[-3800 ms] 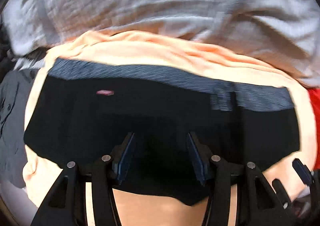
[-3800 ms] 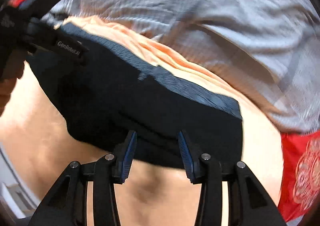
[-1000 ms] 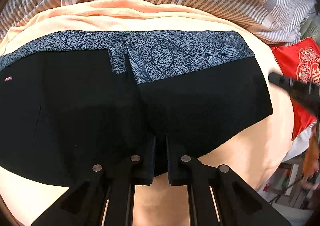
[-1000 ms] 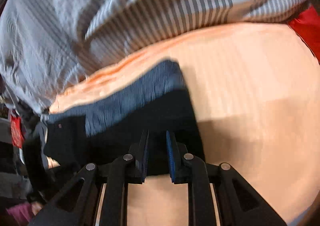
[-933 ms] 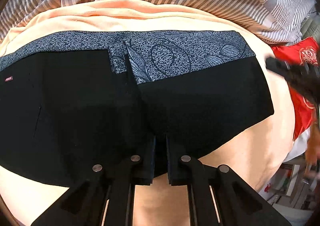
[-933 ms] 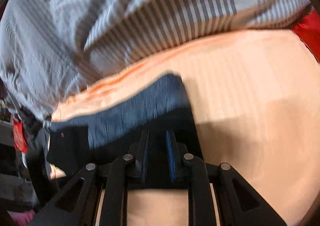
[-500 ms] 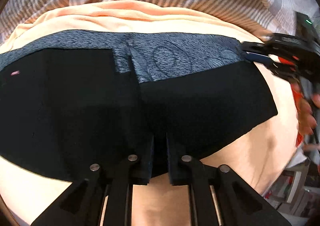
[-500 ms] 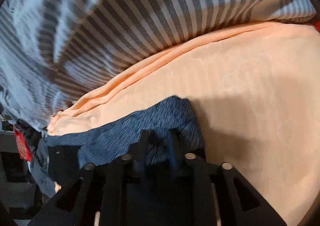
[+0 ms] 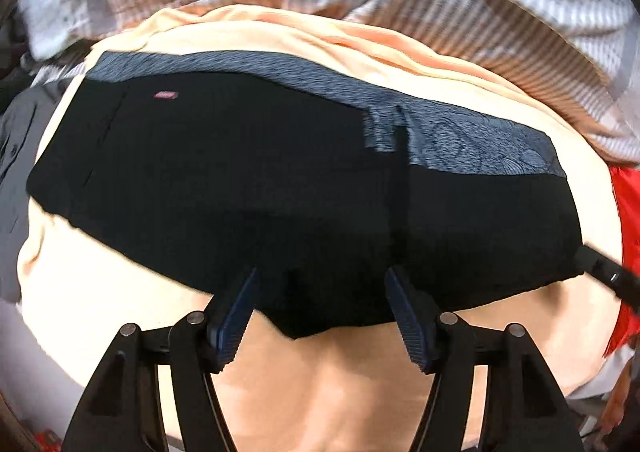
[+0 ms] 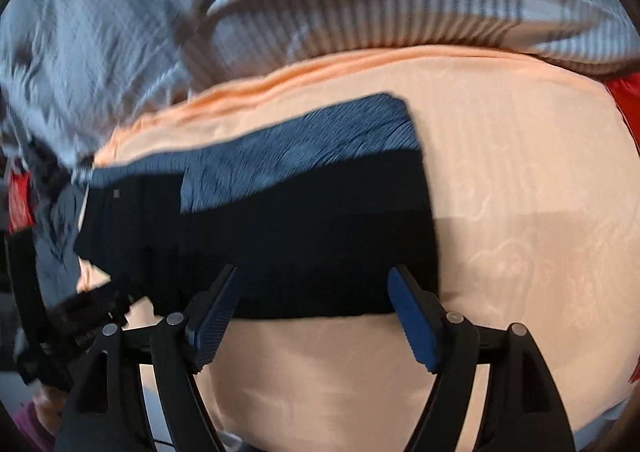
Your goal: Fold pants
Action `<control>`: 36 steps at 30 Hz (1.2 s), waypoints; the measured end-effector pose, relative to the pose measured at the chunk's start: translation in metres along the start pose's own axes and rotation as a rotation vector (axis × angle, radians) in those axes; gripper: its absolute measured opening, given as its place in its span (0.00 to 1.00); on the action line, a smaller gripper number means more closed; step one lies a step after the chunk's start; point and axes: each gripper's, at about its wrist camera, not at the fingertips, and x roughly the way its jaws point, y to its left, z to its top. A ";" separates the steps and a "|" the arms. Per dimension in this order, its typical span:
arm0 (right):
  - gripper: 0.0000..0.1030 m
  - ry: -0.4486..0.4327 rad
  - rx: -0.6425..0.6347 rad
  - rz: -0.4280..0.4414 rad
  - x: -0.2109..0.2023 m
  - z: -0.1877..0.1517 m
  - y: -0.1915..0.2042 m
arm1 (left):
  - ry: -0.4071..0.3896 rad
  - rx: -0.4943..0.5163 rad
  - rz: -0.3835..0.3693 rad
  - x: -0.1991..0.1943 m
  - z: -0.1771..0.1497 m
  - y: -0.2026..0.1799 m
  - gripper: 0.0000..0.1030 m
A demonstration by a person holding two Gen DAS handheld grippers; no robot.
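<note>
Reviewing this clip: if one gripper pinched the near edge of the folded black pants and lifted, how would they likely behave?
The black pants would probably go floppy: they lie flat in soft layers on the peach sheet, so lifting one edge would likely let the fold sag open. They look thin, so probably light. Pushed, the cloth would more likely bunch than slide. Both the left gripper and the right gripper are open.

Black pants (image 9: 256, 188), grey patterned waistband (image 9: 472, 144); peach sheet (image 10: 520, 212); striped grey-white blanket (image 9: 500, 24).
</note>
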 end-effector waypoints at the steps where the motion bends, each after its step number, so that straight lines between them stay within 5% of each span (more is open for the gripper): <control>1: 0.77 0.011 -0.019 -0.007 0.003 -0.001 0.007 | -0.002 -0.020 0.001 -0.002 -0.003 0.005 0.65; 14: 0.78 0.093 -0.145 -0.023 0.043 -0.004 0.082 | -0.008 -0.142 0.002 -0.007 -0.012 0.078 0.65; 19: 0.93 0.119 -0.139 -0.095 0.074 -0.008 0.089 | -0.028 -0.210 -0.018 -0.006 -0.010 0.119 0.65; 28: 0.95 0.132 -0.176 -0.104 0.073 -0.014 0.109 | -0.112 -0.508 -0.181 0.009 -0.010 0.229 0.65; 36: 0.95 0.115 -0.204 -0.102 0.078 -0.016 0.111 | -0.180 -0.541 -0.371 0.031 -0.003 0.253 0.65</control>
